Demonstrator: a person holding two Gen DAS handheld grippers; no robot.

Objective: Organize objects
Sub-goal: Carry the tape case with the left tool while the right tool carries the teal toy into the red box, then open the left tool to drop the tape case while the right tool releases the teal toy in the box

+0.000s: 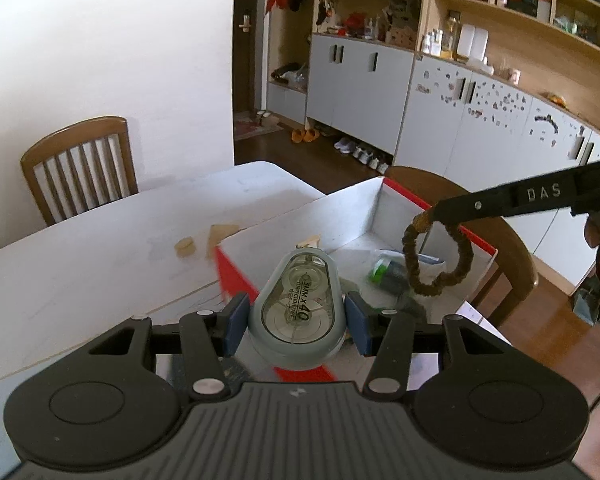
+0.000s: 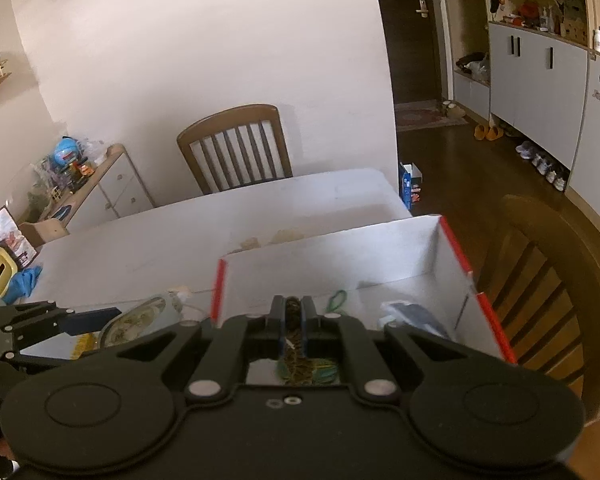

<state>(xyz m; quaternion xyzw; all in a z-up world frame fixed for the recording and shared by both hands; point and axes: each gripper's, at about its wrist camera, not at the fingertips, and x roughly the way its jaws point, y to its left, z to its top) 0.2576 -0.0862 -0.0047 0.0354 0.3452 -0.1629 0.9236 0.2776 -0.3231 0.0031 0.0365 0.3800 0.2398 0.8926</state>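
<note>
Seen from the left wrist, the left gripper [image 1: 296,318] is holding a grey correction tape dispenser [image 1: 296,304] with its jaws clamped on the dispenser's two sides, hanging over the near corner of the white box [image 1: 352,204] with red edges that is sitting on the white table [image 1: 100,248]. Reaching in over the box from its right side, the right gripper [image 1: 436,214] is pinching a dark beaded bracelet [image 1: 436,258], which is dangling as an open loop above the box's inside. Lying on the box floor under the loop is a green-and-dark item [image 1: 384,272] that is too blurred to name. Two small tan wooden pieces [image 1: 206,240] are resting on the table just left of the box, and a wooden chair [image 1: 80,164] is standing behind the table, well away from the box. Seen from the right wrist, the right gripper [image 2: 293,322] is showing its jaws closed tight on the bracelet [image 2: 294,340], whose beads are running back between them. The box [image 2: 340,256] is lying directly ahead and below, with a green loop [image 2: 337,300] and a dark flat packet [image 2: 414,316] resting inside it. To the left of the box, the left gripper [image 2: 96,316] is carrying the tape dispenser [image 2: 140,320] just beside the box's red-trimmed corner, above the table [image 2: 160,240].
</note>
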